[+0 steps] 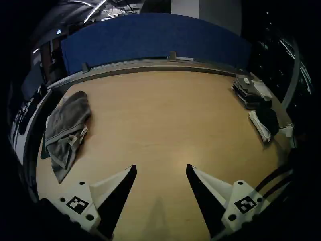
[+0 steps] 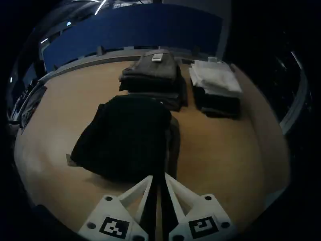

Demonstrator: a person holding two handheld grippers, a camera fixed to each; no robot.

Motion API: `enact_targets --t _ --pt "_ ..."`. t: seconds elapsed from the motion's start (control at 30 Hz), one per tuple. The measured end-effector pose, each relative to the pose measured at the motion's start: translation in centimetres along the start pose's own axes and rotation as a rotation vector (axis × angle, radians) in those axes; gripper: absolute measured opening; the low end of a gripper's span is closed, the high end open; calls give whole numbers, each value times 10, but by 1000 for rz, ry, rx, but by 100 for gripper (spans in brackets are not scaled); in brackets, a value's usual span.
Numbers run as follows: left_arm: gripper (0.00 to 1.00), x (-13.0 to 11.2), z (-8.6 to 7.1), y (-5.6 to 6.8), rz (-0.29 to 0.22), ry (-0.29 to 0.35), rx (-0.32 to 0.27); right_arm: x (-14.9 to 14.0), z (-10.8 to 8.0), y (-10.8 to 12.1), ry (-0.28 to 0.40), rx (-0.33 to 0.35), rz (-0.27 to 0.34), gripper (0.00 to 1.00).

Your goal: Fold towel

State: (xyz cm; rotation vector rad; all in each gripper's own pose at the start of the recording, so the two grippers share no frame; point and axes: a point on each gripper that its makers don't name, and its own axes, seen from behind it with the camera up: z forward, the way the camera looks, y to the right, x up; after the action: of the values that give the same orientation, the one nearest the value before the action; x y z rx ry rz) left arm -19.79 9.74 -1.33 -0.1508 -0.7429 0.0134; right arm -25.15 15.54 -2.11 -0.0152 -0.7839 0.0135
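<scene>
A dark towel (image 2: 126,136) lies bunched on the wooden table (image 2: 224,152) directly ahead of my right gripper (image 2: 159,176). Its near edge reaches the fingertips, and the two fingers stand almost together, pinching that edge. In the left gripper view the same dark towel (image 1: 268,115) appears at the far right of the table. My left gripper (image 1: 161,168) hovers open over bare tabletop (image 1: 160,116) with nothing between its fingers. A crumpled grey towel (image 1: 66,128) lies to its left near the table's edge.
Two stacks of folded towels stand behind the dark one: a grey stack (image 2: 154,76) and a white-topped stack (image 2: 214,84). These stacks (image 1: 248,92) sit at the table's right end. A blue partition (image 1: 152,40) runs along the far edge.
</scene>
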Motion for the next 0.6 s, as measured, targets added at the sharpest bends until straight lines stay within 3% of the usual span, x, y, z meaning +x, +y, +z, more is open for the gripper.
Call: enact_targets --t 0.2,0.27,0.4,0.6 --pt "91 1 -1 0 1 2 -1 -2 1 -1 -8 -5 -9 9" --pt "91 2 0 0 1 2 -1 -2 0 -1 -6 -11 -6 20" --pt "91 2 1 -1 -1 4 -1 -4 -4 0 -2 -20 -1 57" --pt "91 3 2 -2 -3 6 0 -1 -14 6 20 -54 -8 93"
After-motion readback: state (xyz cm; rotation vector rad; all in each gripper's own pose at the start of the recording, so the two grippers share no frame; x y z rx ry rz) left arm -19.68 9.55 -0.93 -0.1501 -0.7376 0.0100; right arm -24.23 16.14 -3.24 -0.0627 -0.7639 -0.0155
